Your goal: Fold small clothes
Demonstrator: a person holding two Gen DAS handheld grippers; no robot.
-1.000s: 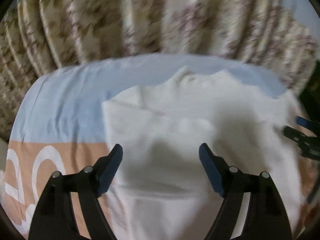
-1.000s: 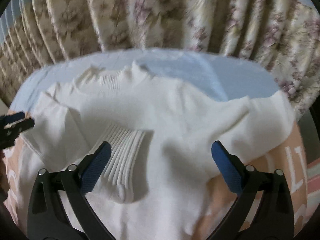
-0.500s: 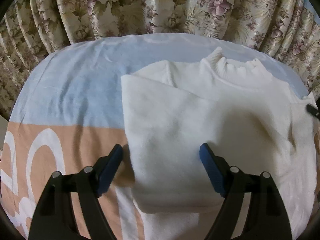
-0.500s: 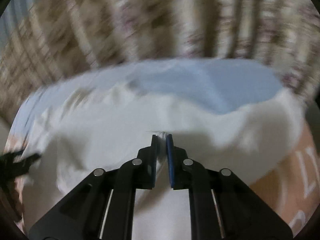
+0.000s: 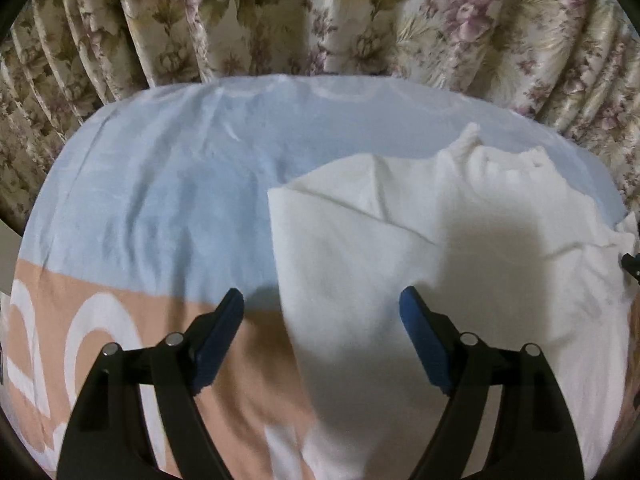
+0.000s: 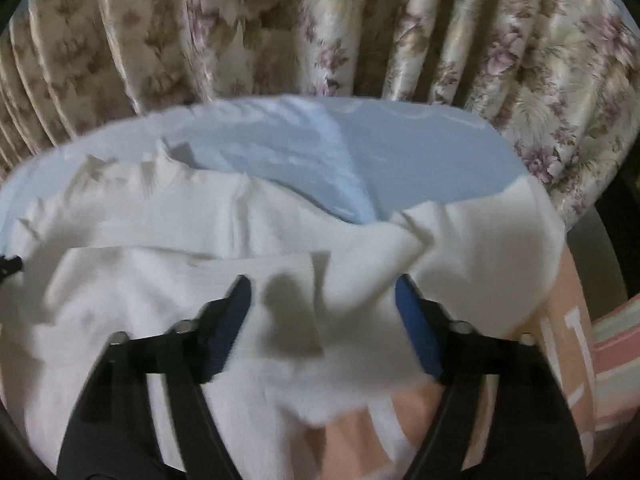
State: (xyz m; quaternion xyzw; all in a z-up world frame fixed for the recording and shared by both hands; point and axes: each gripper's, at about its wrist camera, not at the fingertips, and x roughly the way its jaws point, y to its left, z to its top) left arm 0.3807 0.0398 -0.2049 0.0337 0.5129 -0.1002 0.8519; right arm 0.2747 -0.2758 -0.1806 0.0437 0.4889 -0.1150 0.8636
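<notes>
A white knit sweater (image 5: pixel 400 240) lies on the bed, its ribbed collar (image 5: pixel 500 160) at the far side. My left gripper (image 5: pixel 320 300) hovers open over the sweater's straight left edge; nothing is between its pads. In the right wrist view the sweater (image 6: pixel 160 220) has one sleeve (image 6: pixel 180 280) laid flat across the body. My right gripper (image 6: pixel 322 284) hangs above it with its jaws opening. Cloth lies under the gap, but the pads do not press on it. The sweater's right side (image 6: pixel 480 248) is bunched up.
The bed cover is pale blue (image 5: pixel 180 180) at the far side and peach with white letters (image 5: pixel 260 380) near me. A floral curtain (image 5: pixel 320 20) hangs right behind the bed. The bed's right edge (image 6: pixel 576 280) drops off beside a striped cloth (image 6: pixel 616 344).
My right gripper was open over the ribbed cuff, then shut on cloth, and now stands open again with the sleeve lying across the body. The left gripper drifted left toward the sweater's edge.
</notes>
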